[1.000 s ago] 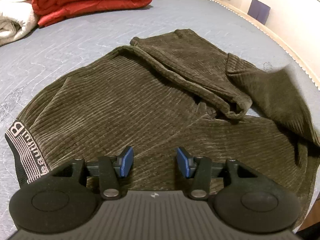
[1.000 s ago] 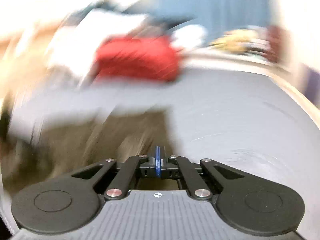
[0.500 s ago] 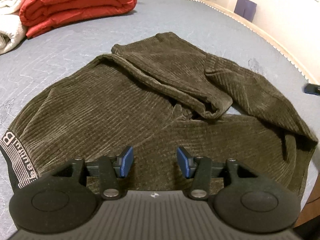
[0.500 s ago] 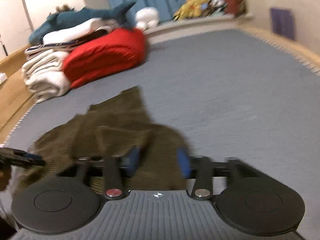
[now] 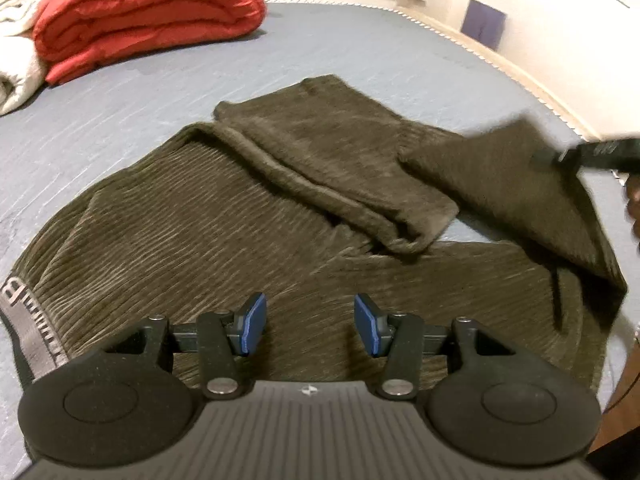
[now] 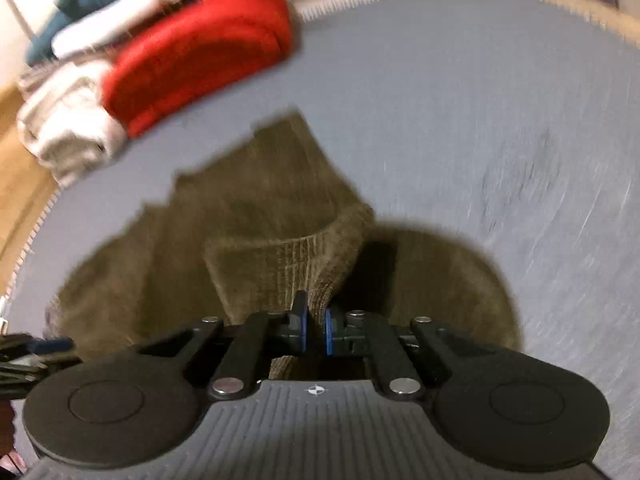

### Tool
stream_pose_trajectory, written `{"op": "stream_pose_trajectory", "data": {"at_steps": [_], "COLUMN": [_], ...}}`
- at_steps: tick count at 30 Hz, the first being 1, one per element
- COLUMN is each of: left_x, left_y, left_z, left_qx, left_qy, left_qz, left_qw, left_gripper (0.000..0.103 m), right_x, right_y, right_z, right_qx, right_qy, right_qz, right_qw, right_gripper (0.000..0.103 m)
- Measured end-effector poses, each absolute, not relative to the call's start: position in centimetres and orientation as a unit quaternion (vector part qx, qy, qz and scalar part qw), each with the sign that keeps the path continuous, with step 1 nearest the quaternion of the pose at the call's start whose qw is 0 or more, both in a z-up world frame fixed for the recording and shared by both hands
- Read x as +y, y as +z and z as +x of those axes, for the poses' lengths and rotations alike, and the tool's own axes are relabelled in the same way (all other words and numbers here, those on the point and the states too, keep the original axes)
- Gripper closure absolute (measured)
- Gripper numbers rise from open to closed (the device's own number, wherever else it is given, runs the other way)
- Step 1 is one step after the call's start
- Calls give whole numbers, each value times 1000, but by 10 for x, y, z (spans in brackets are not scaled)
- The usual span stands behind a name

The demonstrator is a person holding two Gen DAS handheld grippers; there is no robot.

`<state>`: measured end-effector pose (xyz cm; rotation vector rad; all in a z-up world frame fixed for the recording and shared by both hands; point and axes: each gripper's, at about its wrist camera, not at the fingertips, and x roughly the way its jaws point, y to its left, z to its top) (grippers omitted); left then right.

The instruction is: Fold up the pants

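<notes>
Dark olive corduroy pants (image 5: 200,232) lie spread and partly doubled over on a grey-blue mattress (image 5: 360,52). Their lettered waistband (image 5: 24,320) is at the near left. My left gripper (image 5: 310,324) hovers just above the near part of the cloth, open, with nothing between its blue pads. In the right wrist view my right gripper (image 6: 316,330) has its jaws closing tight on a raised fold of the pants (image 6: 248,200), the pads pressing the cloth. From the left wrist view that right gripper (image 5: 592,154) lifts a pant-leg corner at the far right.
A folded red duvet (image 5: 140,20) and white blankets (image 5: 16,60) are stacked at the far left of the mattress. A pale trimmed edge (image 5: 520,76) runs along the right side below a wall. A hand (image 5: 634,208) shows at the right border.
The right gripper swung down to the pants, opened, then shut on a fold of the leg and lifted its corner. The left gripper stayed open above the near cloth.
</notes>
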<state>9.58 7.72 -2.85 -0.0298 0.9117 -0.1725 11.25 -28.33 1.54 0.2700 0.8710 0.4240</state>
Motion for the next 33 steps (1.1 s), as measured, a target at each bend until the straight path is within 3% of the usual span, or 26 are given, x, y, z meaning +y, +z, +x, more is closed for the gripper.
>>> {"op": "stream_pose_trajectory", "data": {"at_steps": [5, 9, 11, 13, 18, 27, 29, 31, 33], "left_x": [49, 16, -2, -18, -41, -39, -37, -30, -20], "left_y": [-21, -25, -32, -41, -64, -75, -70, -62, -52], "left_z": [83, 63, 52, 40, 25, 26, 32, 36, 41], "left_qx": [426, 427, 433, 441, 466, 492, 486, 479, 470], "left_qy": [-163, -244, -282, -313, -345, -359, -356, -351, -344], "left_qz": [-2, 30, 52, 84, 135, 143, 138, 124, 110], "left_qw": [890, 870, 854, 837, 804, 780, 786, 795, 805], "left_gripper": [49, 49, 49, 49, 49, 48, 48, 48, 47], "right_x": [-393, -506, -553, -588, -632, -613, -599, -582, -565], "right_y": [87, 90, 64, 27, -52, -25, -7, 12, 26], "right_z": [63, 8, -12, -21, -33, -23, -18, -11, -2], "right_qx": [255, 168, 181, 249, 367, 369, 342, 300, 253], "right_qy": [171, -21, -134, -238, -312, -390, -415, -434, -411], "right_qz": [211, 265, 299, 327, 407, 351, 301, 247, 218], "right_qw": [928, 949, 927, 880, 776, 767, 787, 813, 848], "right_gripper": [96, 96, 96, 96, 96, 95, 85, 63, 56]}}
